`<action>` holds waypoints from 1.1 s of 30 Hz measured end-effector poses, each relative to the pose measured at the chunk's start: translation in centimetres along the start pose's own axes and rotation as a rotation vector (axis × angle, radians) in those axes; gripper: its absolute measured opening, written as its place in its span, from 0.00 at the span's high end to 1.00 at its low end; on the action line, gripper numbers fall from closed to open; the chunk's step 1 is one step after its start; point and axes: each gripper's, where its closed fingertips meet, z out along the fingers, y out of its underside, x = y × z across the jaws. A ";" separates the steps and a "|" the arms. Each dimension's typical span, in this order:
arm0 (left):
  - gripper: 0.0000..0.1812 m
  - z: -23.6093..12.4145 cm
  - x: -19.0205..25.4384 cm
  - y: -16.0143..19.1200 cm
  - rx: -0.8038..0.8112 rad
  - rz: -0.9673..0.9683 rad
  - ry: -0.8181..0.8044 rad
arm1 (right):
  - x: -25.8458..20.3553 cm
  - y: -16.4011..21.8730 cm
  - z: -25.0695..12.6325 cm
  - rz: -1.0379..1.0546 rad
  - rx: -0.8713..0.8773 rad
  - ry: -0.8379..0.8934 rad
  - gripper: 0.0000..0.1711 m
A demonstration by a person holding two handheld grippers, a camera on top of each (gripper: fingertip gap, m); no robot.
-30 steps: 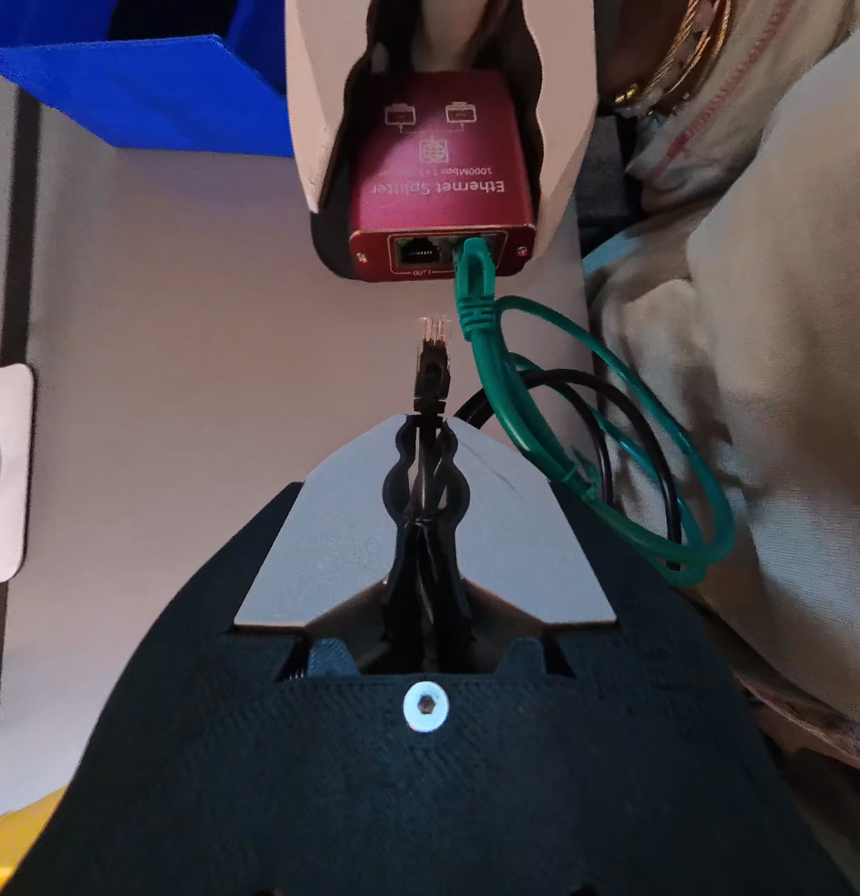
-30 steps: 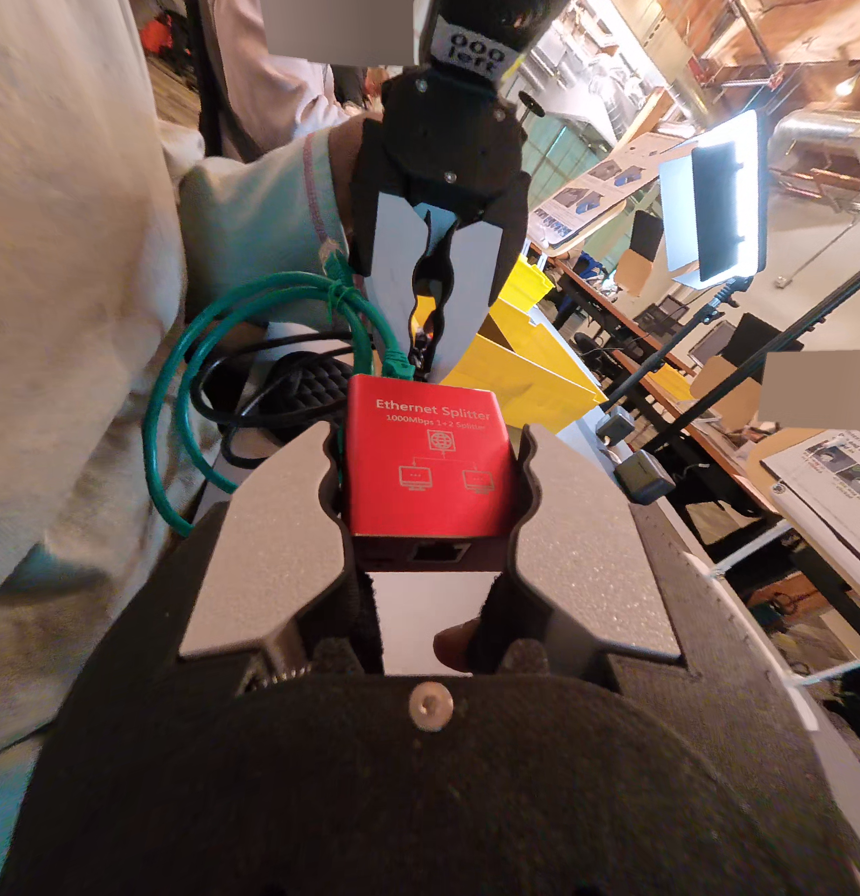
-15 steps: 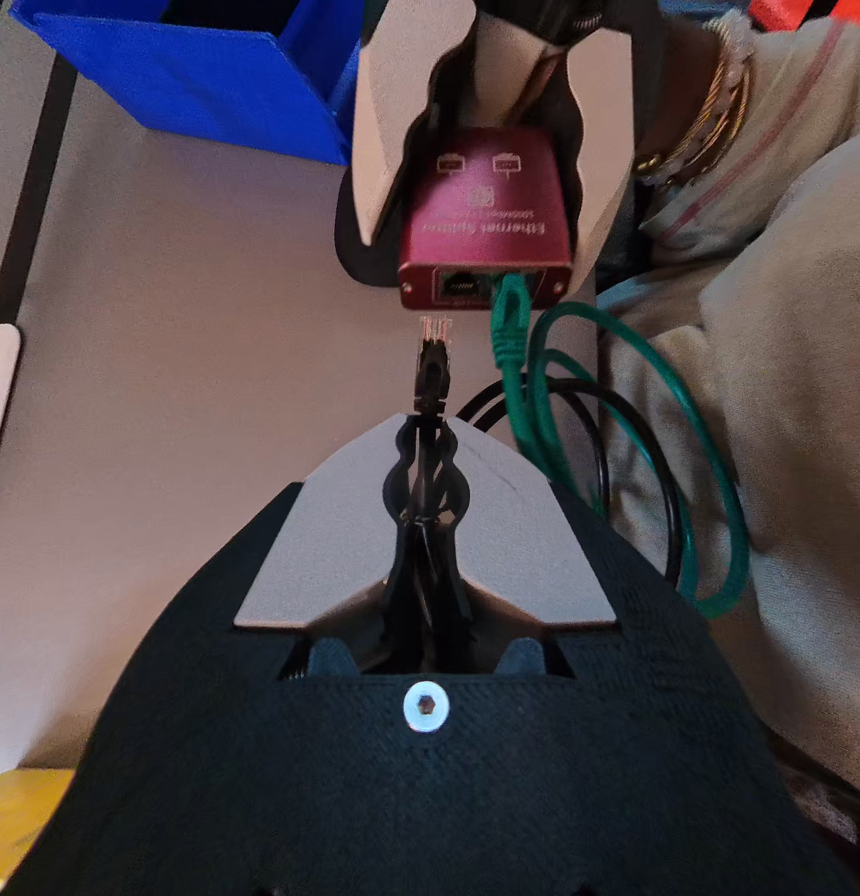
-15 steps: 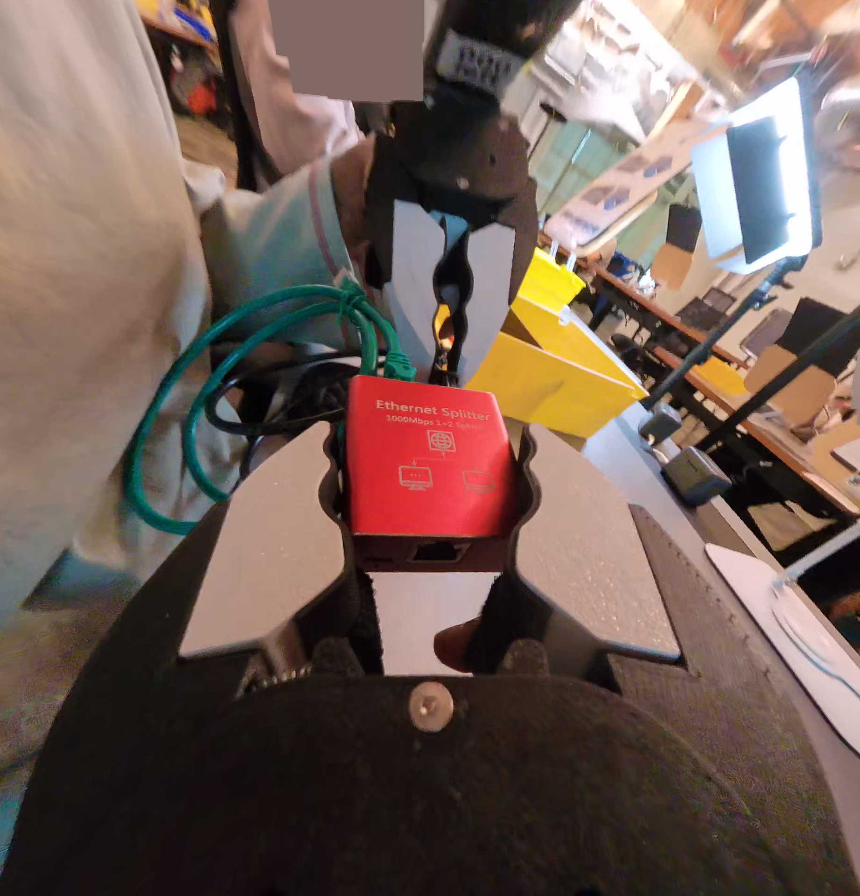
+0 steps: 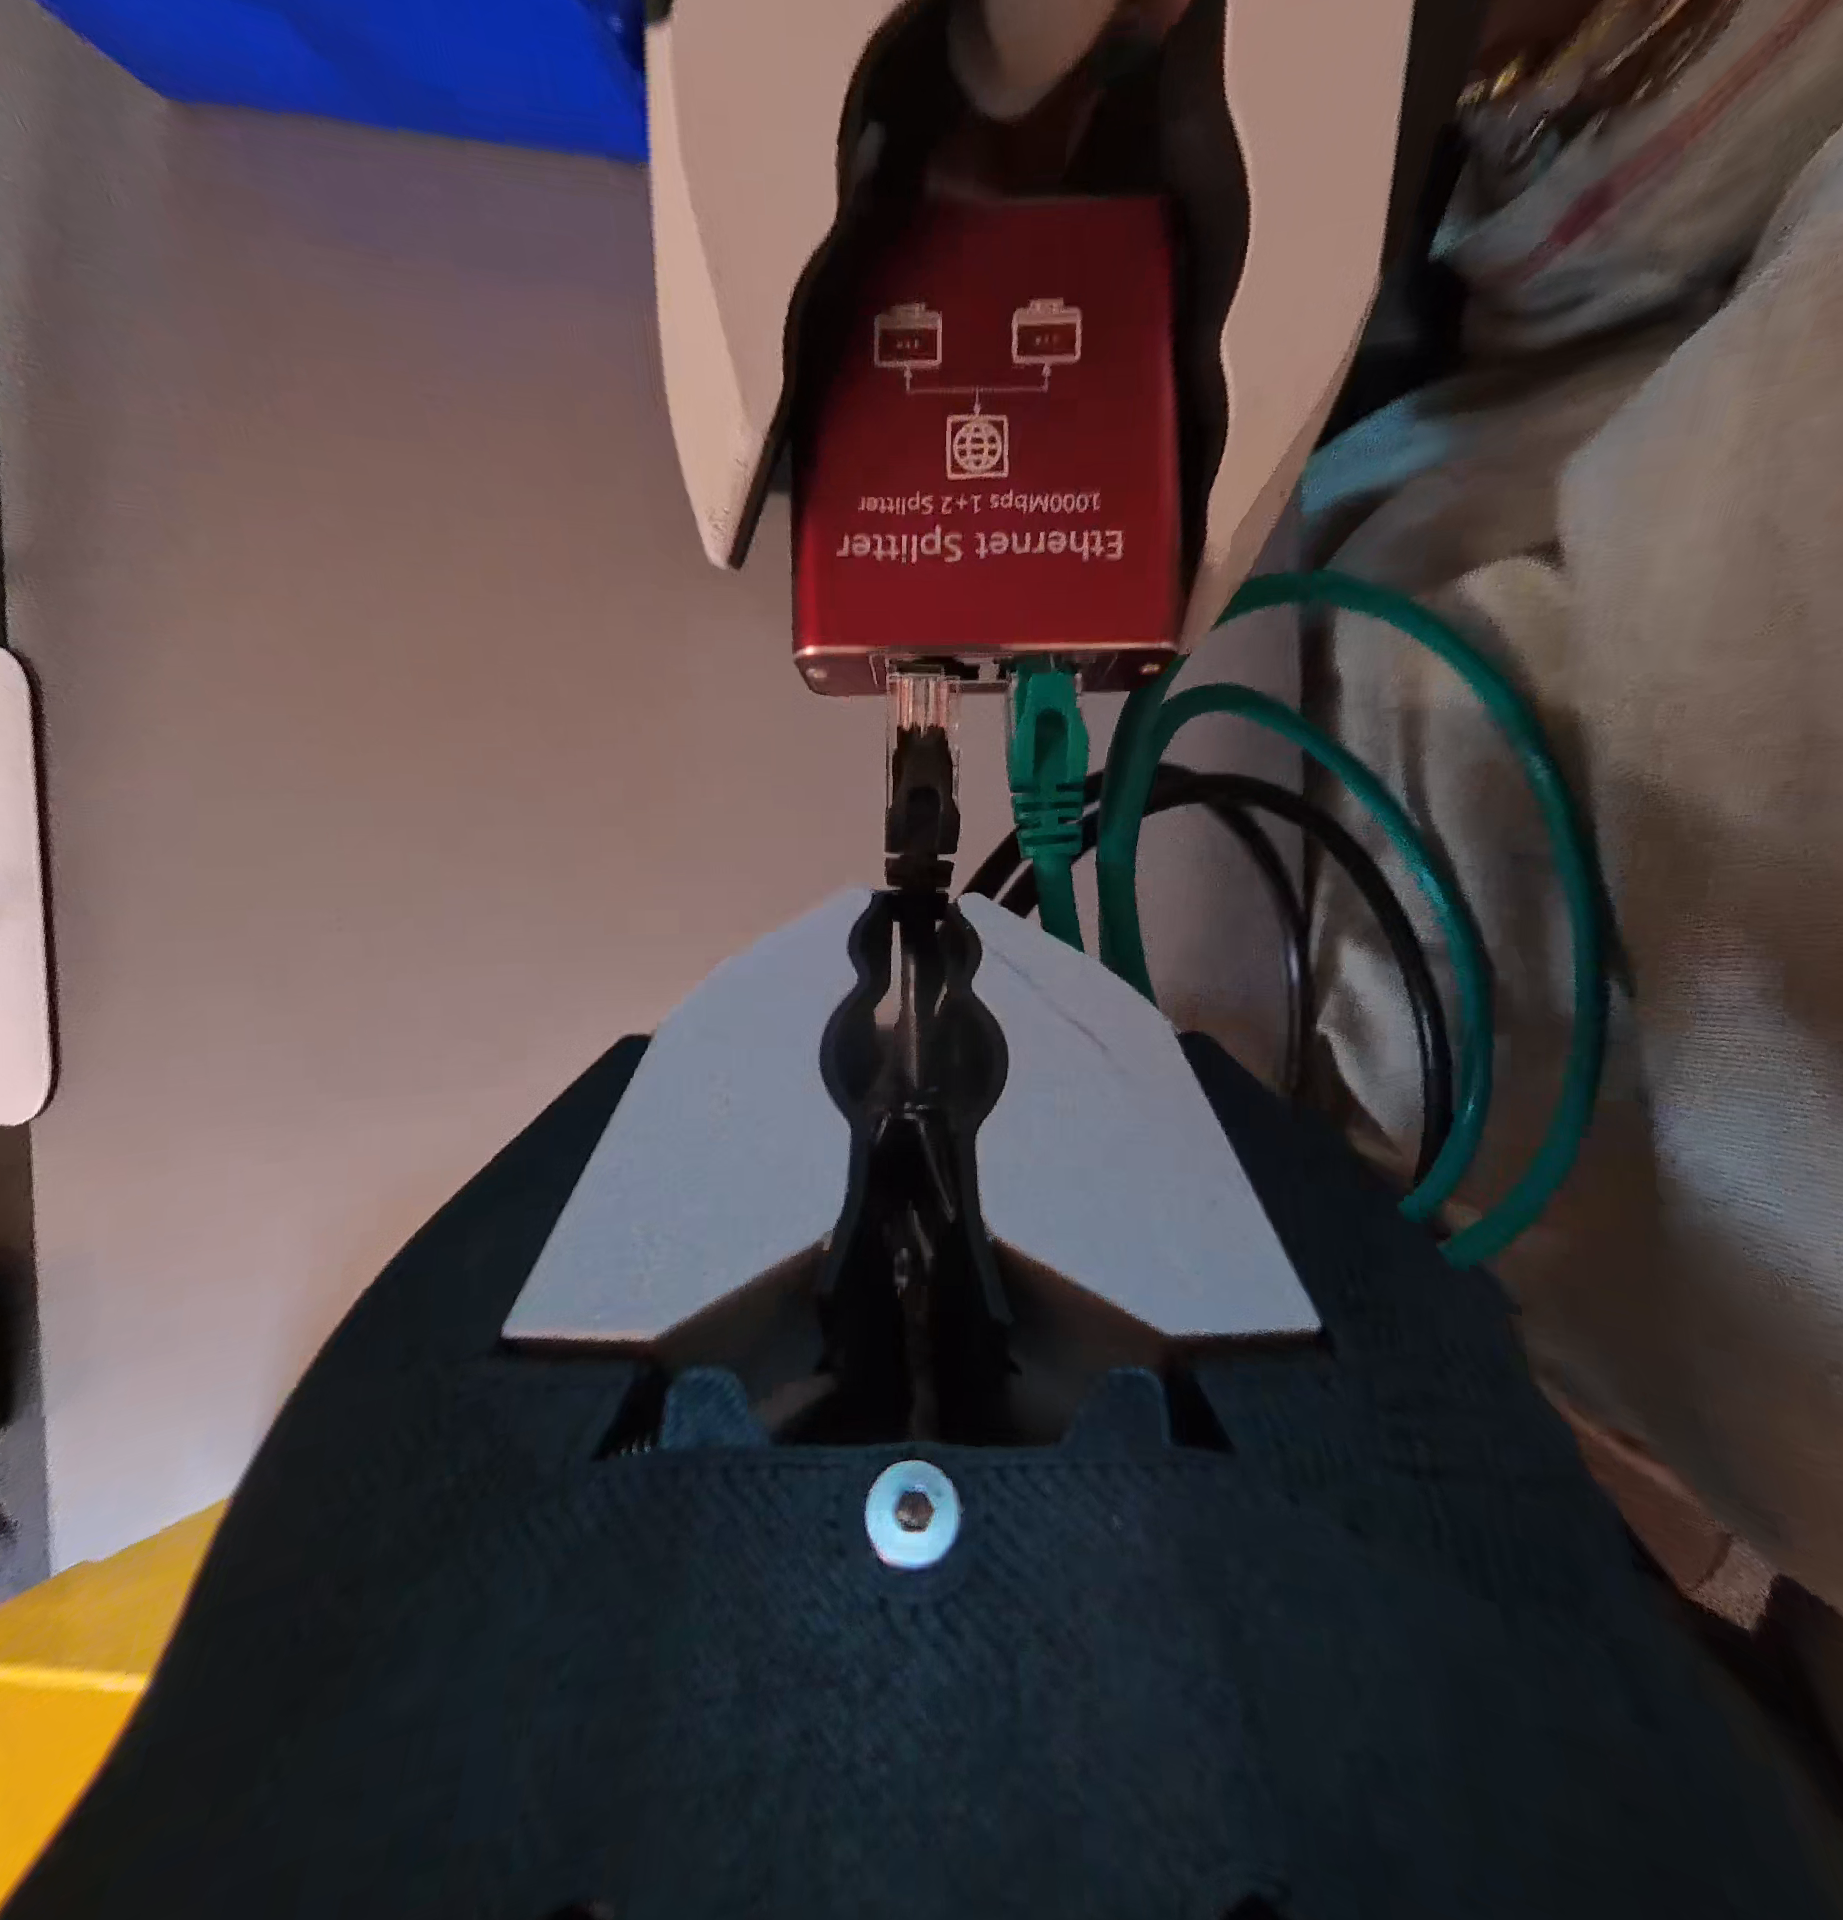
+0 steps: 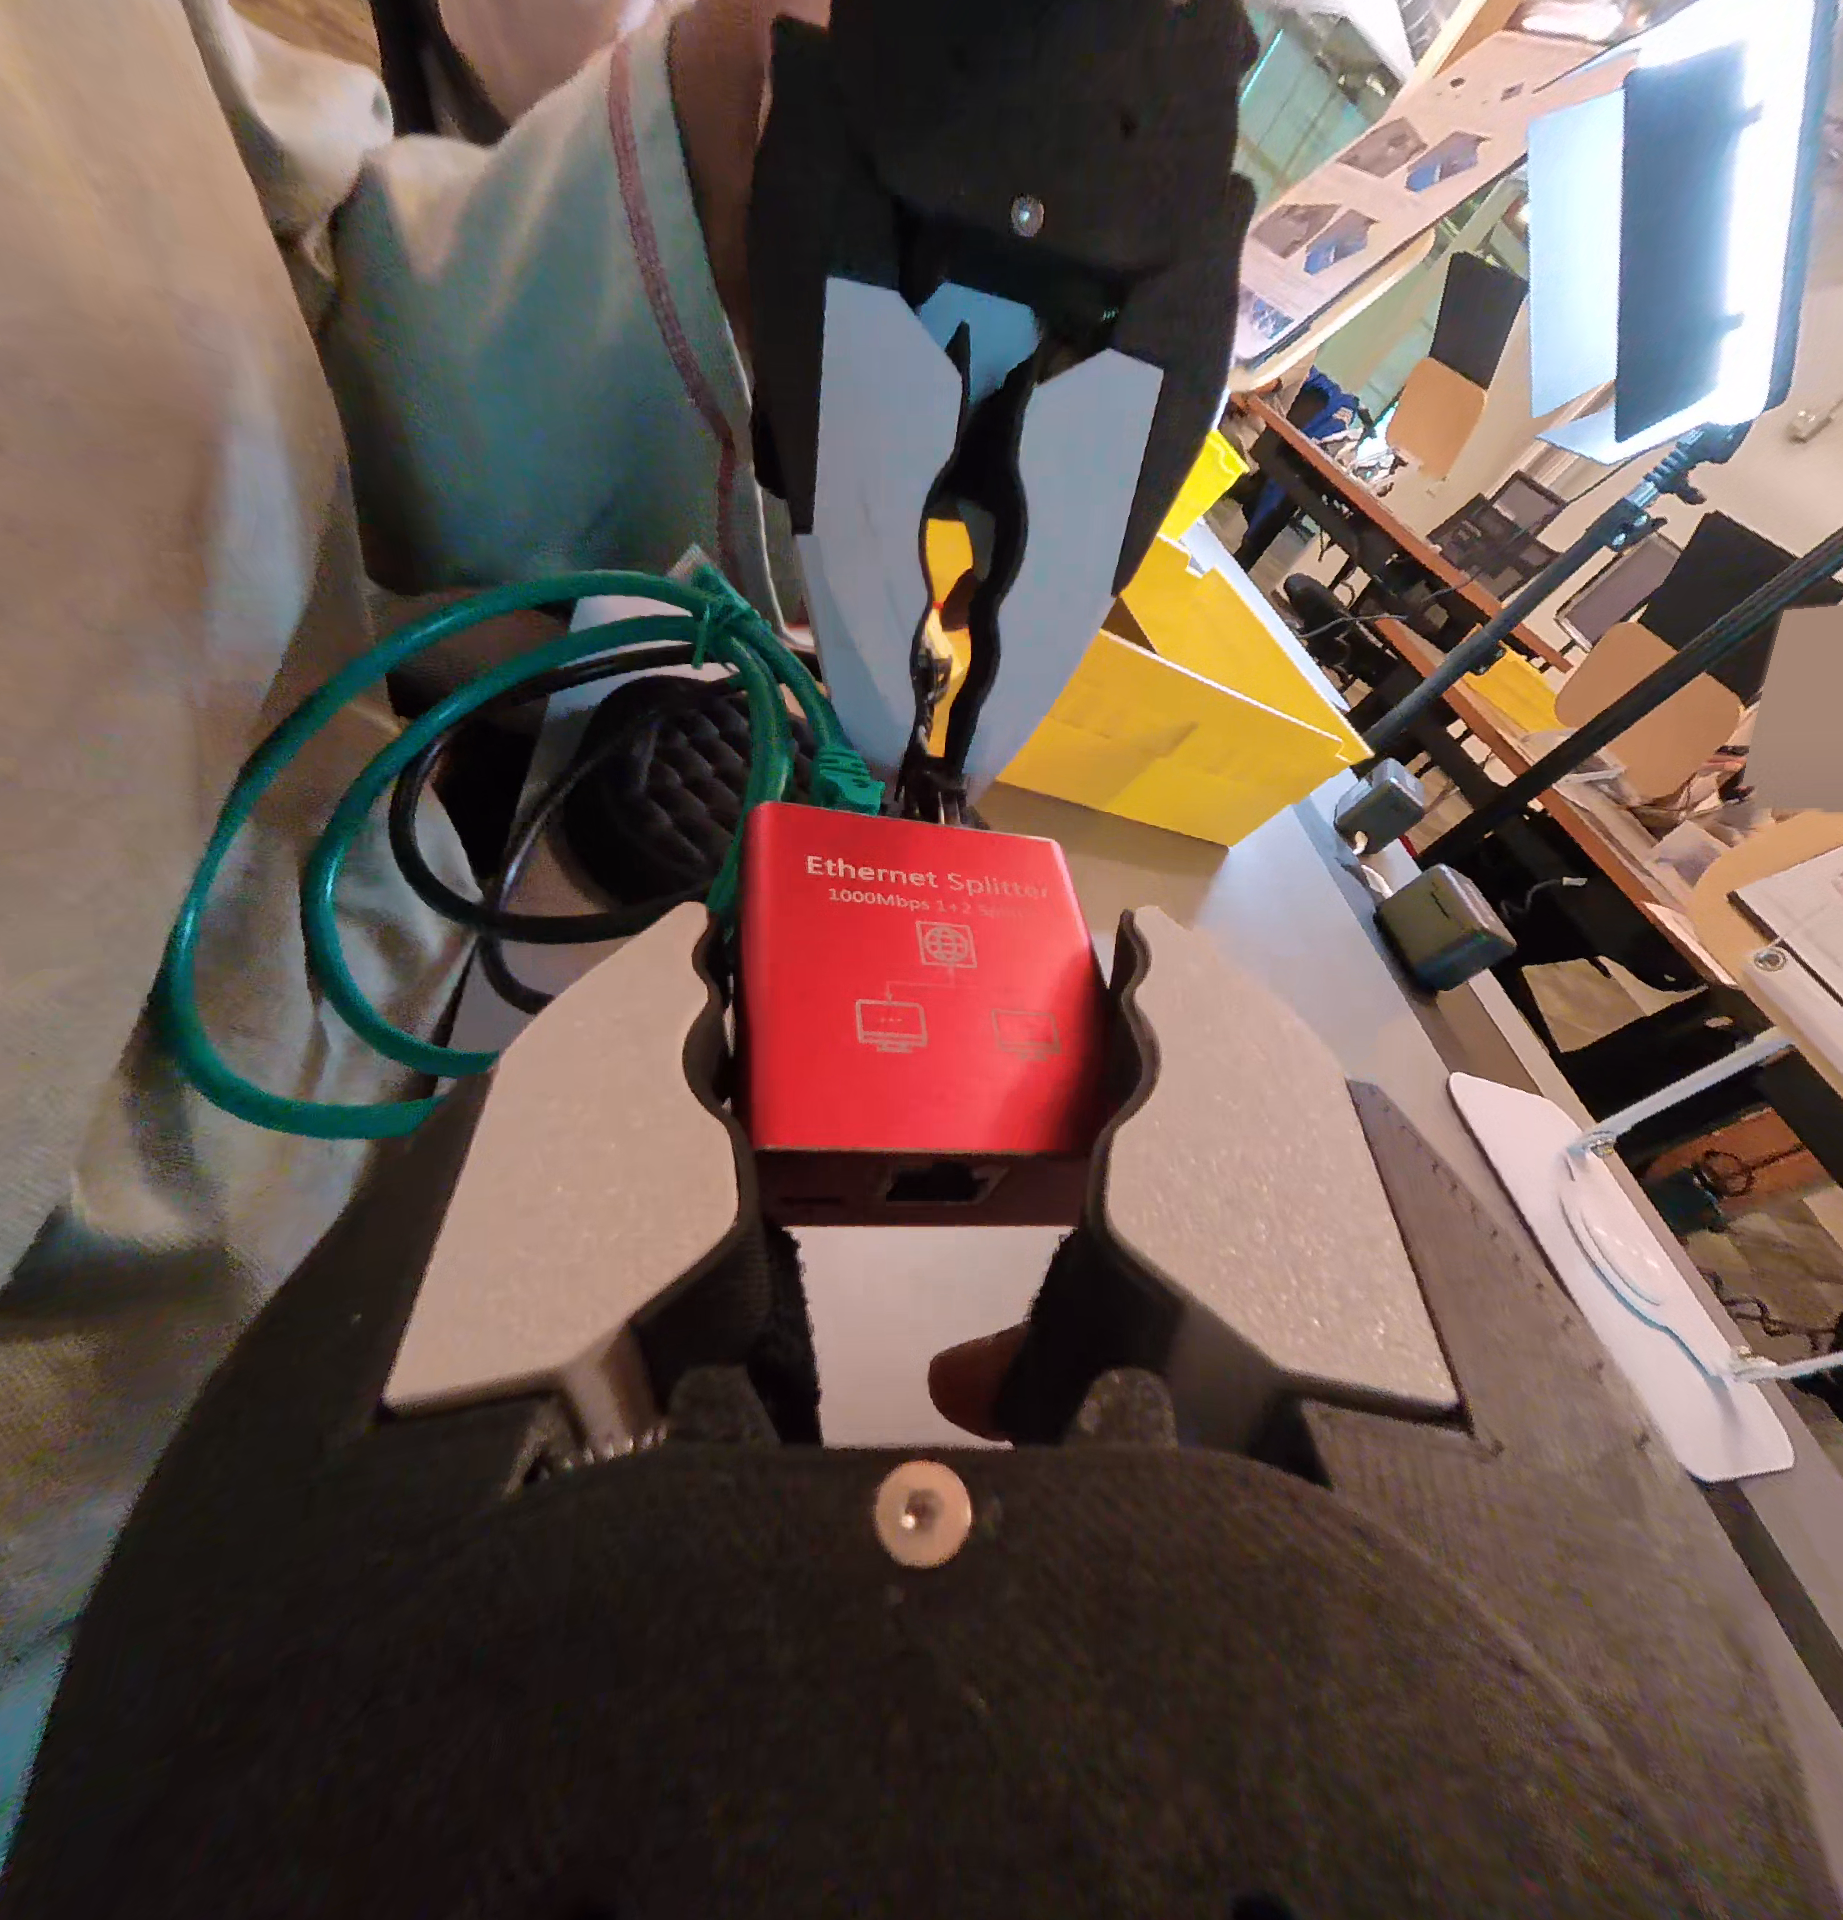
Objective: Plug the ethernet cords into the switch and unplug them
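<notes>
In the left wrist view, the left tongs [image 5: 912, 914] at centre frame pinch the black cord [image 5: 922, 800], whose clear plug, apart from the red switch [image 5: 984, 436] a moment ago, now touches its left port. Right of it the green cord [image 5: 1047, 769] sits plugged in. The right tongs [image 6: 917, 1039] clamp the switch above the bench [image 6: 1301, 914]; seating looks barely begun.

I see a grey table [image 6: 1301, 935]. On it sit a yellow bin [image 6: 1187, 717] and a white pad [image 6: 1623, 1288].

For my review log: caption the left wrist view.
Left gripper feeds black plug into red switch, beside green cord.
</notes>
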 end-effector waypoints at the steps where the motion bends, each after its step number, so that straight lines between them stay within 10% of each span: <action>1: 0.95 0.2 -0.1 0.2 -0.030 0.009 -0.010 | 0.0 0.2 0.1 -0.004 -0.015 0.004 0.58; 33: 0.95 1.5 -1.5 -0.2 0.279 -0.143 0.047 | 1.0 1.1 1.3 -0.085 -0.070 0.103 0.59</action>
